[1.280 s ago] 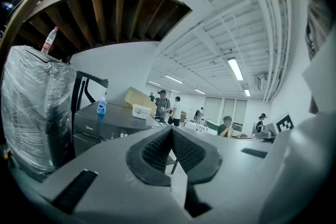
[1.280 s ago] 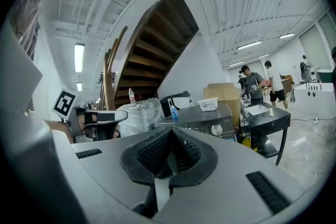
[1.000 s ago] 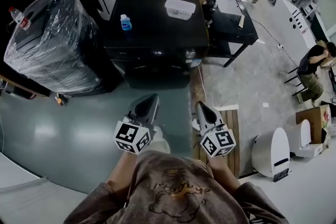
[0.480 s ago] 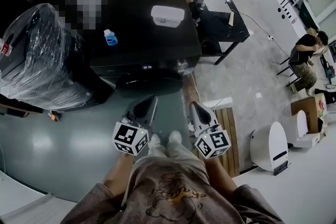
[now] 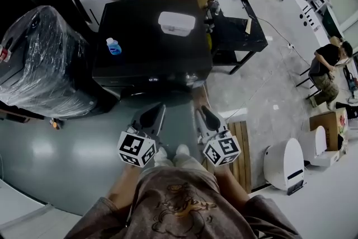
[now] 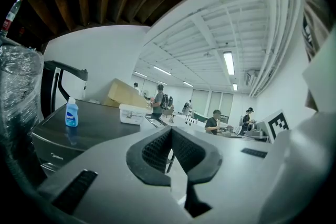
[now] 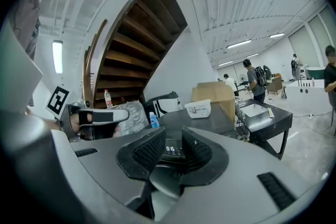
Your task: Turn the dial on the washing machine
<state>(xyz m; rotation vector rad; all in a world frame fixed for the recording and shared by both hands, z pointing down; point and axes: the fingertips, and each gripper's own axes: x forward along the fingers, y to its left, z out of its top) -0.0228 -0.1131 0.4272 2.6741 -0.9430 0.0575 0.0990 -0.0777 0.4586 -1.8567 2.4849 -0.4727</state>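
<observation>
The washing machine (image 5: 151, 36) is standing ahead with a blue bottle (image 5: 113, 46) and a white container (image 5: 177, 23) on top, a plastic-wrapped bulk (image 5: 42, 59) on its left and a black table (image 5: 240, 17) on its right. Its dial (image 5: 192, 80) is sitting at the right end of the front panel, facing the person, its marking too small to read. The left gripper (image 5: 155, 112) is pressing its jaws together on nothing, while the right gripper (image 5: 202, 113), its jaws having just been opening, is holding them slightly apart and empty.

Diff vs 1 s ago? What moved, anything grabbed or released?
The left gripper and right gripper came closer to the washer as the person stepped up. The right jaws have just been opening slightly, nothing between them. Nothing grabbed or released. Same: left jaws shut, bottle and white box on the washer, dial untouched.
</observation>
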